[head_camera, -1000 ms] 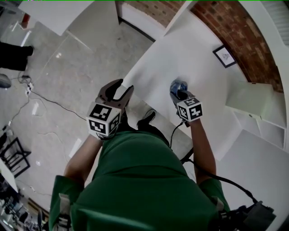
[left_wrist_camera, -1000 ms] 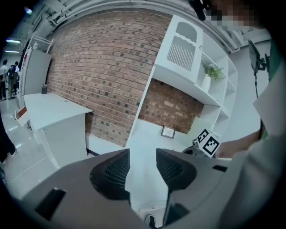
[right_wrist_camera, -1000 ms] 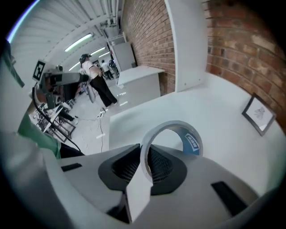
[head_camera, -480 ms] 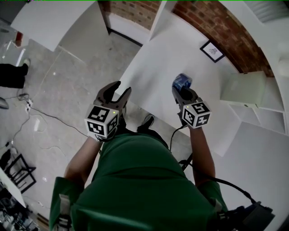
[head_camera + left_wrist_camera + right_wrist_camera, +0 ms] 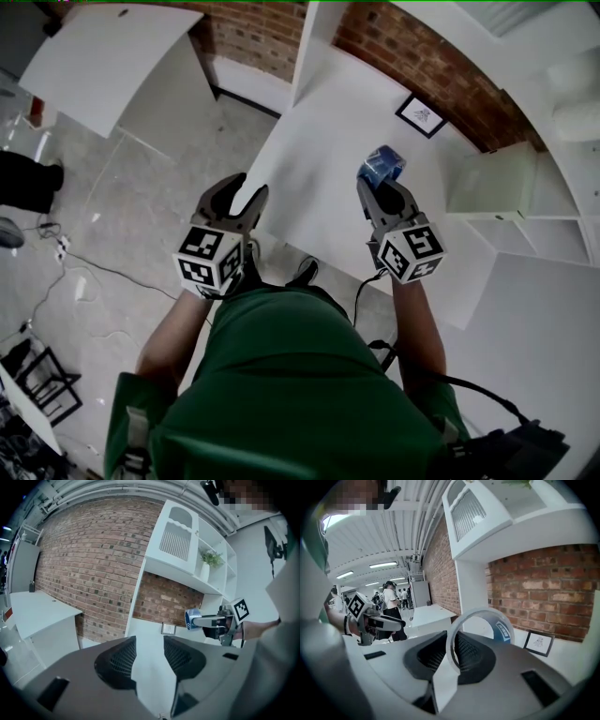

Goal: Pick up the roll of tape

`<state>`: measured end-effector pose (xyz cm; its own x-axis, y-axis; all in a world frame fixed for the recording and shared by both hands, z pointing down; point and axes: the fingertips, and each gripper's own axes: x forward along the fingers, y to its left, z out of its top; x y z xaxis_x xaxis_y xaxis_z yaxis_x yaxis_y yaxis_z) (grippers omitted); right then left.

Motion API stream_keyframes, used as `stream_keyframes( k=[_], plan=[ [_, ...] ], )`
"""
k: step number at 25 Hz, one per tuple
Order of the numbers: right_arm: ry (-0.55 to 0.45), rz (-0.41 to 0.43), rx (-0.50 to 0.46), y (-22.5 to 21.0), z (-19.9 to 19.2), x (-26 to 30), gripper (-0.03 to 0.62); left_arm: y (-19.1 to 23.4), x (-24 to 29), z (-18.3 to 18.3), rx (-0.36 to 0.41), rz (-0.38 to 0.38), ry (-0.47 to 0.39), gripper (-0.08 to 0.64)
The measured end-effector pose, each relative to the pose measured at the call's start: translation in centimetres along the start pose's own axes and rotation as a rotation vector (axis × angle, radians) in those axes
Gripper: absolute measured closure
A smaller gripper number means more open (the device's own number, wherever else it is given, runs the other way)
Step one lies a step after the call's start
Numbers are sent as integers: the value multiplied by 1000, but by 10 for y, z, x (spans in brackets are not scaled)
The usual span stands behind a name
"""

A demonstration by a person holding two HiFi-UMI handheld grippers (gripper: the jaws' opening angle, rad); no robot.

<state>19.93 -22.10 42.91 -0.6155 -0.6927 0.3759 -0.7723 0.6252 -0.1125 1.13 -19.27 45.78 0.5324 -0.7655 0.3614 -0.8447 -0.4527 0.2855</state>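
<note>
Head view. Your right gripper [image 5: 382, 190] is over the white table [image 5: 323, 131], above its near half, with the roll of tape [image 5: 382, 167] at its tips. The roll shows blue and stands past the fingertips, toward the far side of the table. Your left gripper [image 5: 235, 195] is at the table's near left edge, well apart from the roll. A framed picture [image 5: 420, 114] sits at the table's far side, by the brick wall [image 5: 441, 66].

Left gripper view. The left jaws stand apart with nothing between them; only the white table top shows through the gap. To the right and above the table top, your right gripper holds the roll clear of the surface. The roll is level with the lower edge of the shelf unit [image 5: 187, 550] behind the table.

Right gripper view. The right jaws are clamped on the roll. The roll stands on edge between the pads, a clear ring with a blue printed core, rising above the jaw tips. The table top lies below and beyond it, with the framed picture at the table's far right.
</note>
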Motion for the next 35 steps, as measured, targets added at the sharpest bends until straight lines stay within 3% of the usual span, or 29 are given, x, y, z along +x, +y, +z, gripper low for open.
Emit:
stream_keyframes(
  k=[17, 28, 35],
  plan=[
    [-290, -88, -102, -1, 109, -43, 526, -22, 5, 96, 89, -38, -206, 367],
    [-375, -151, -138, -9, 132, -64, 526, -20, 2, 144, 129, -15, -322, 367],
    [-345, -151, -124, -10, 122, -59, 526, -9, 4, 143, 113, 0, -319, 367]
  ],
)
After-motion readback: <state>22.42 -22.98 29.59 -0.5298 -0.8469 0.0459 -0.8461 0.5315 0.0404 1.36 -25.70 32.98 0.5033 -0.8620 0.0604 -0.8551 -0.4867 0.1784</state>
